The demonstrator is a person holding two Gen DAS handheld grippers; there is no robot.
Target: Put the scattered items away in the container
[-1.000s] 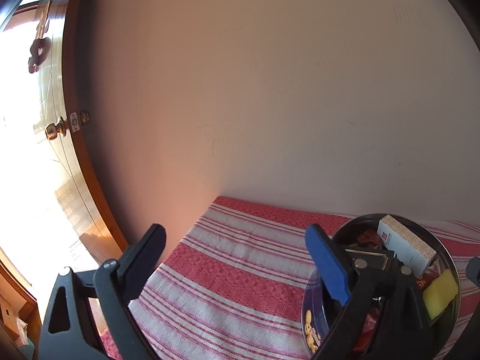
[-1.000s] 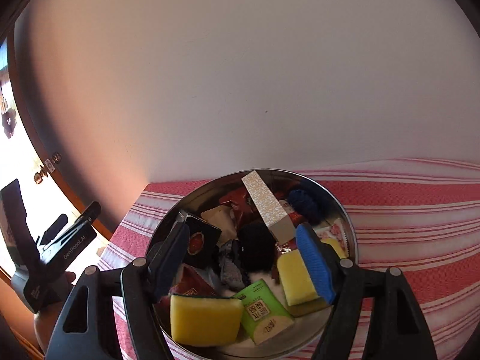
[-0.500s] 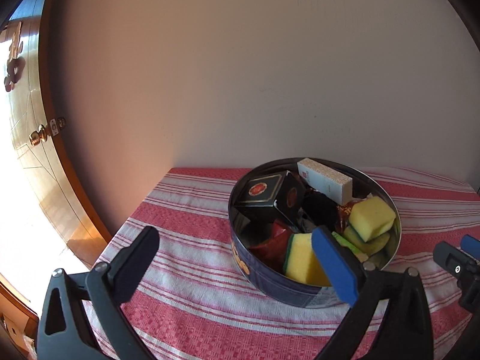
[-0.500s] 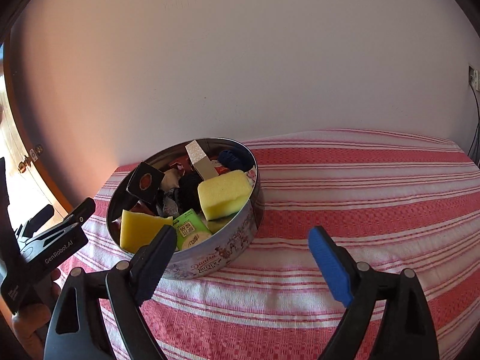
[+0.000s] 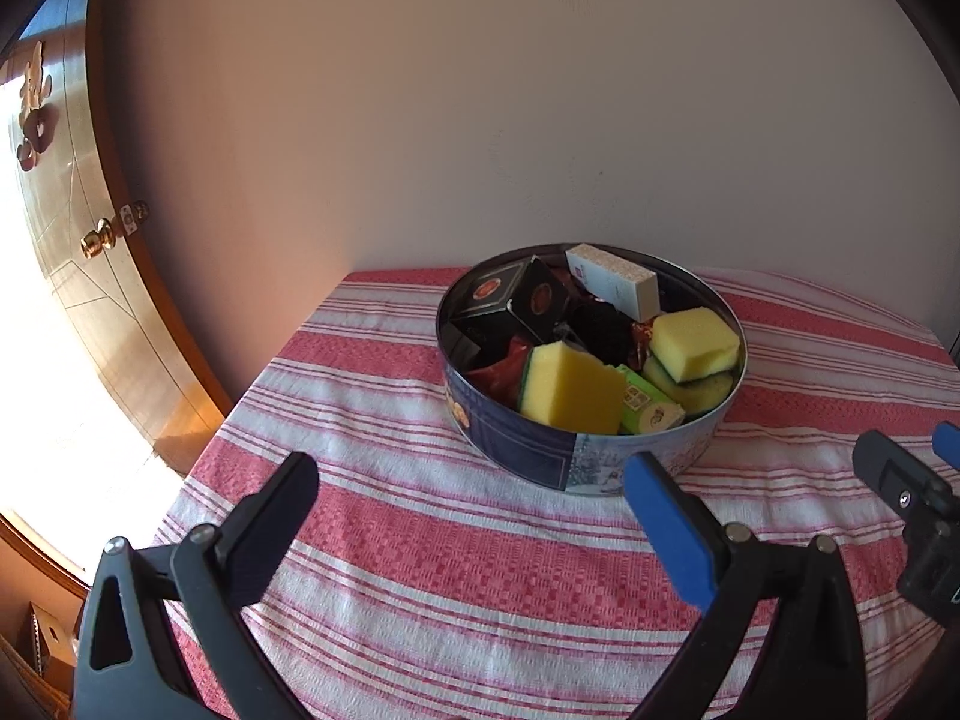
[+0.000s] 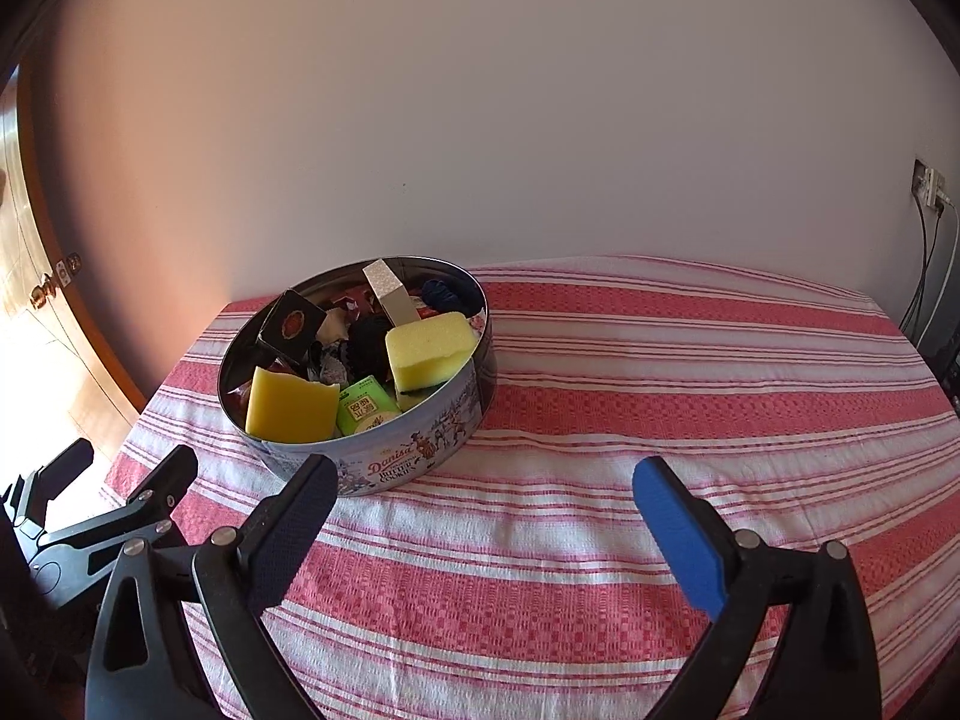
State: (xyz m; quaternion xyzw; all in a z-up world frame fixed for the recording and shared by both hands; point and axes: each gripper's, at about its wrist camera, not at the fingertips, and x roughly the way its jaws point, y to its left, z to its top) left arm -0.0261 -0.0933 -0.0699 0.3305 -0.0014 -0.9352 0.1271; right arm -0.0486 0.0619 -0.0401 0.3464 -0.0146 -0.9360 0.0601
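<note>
A round blue cookie tin stands on the red and white striped cloth near the wall. It is filled with two yellow sponges, a green carton, a white box, black boxes and wrappers. My left gripper hovers in front of the tin, open and empty. My right gripper is to the right of the tin's front, its jaws still opening, with nothing between them.
The striped cloth stretches wide to the right of the tin. A plain wall rises behind. A wooden door with a brass knob stands at the left. A wall socket with cables sits at the far right.
Both grippers have drawn back from the tin, which now sits farther off and whole in view. The right gripper's jaws have widened and left a yellow sponge in the tin.
</note>
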